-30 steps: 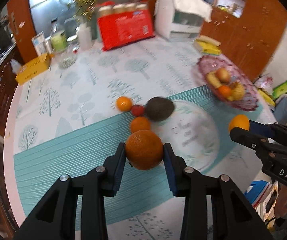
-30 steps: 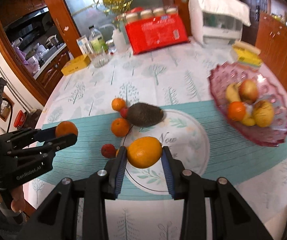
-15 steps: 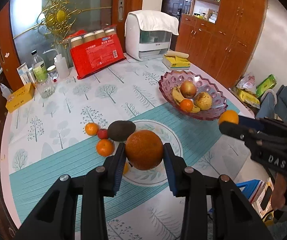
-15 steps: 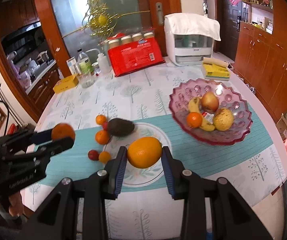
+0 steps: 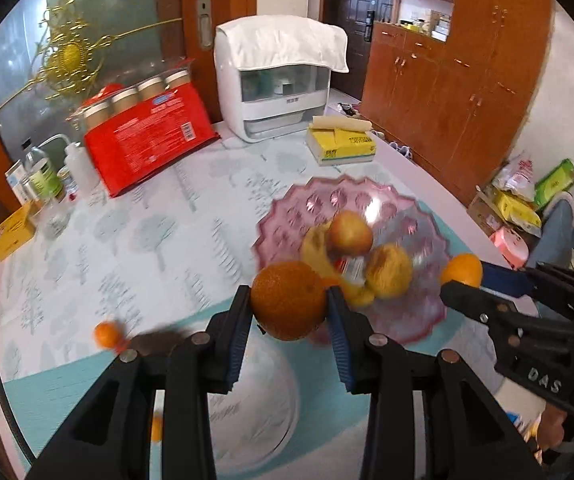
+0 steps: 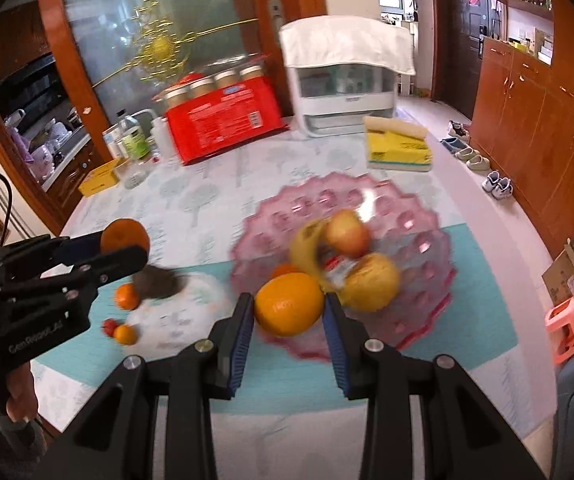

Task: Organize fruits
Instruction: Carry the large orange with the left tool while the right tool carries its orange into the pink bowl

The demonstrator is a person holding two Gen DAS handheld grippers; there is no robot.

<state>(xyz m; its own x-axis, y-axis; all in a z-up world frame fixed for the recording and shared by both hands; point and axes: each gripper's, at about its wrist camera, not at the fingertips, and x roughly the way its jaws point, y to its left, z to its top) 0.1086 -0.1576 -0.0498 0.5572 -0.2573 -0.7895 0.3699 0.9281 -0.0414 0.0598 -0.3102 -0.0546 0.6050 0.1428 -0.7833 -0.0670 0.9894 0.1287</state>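
A pink glass bowl [image 6: 427,248] sits on your tree-print table [image 6: 207,200], already holding an apple [image 6: 347,234], a banana [image 6: 307,248], a yellow fruit [image 6: 371,280] and a small orange partly hidden behind your right-hand load. Behind it stand a white appliance [image 6: 347,88] draped with a towel, a red jar pack [image 6: 223,116] and a yellow tissue pack [image 6: 399,148]. Left of the bowl, a dark avocado [image 6: 159,280], 2 tangerines [image 6: 127,296] and a small red fruit [image 6: 109,326] lie loose around a white round mat; all are blurred.

Your left gripper [image 5: 289,312] is clenched on a dark orange [image 5: 289,300], pinched squarely between both blue pads and held above the bowl's near rim. Your right gripper [image 6: 289,316] grips a lighter orange [image 6: 289,304] the same way, at the bowl's near-left edge. Each gripper shows at the side of the other's view, fruit at its tips.
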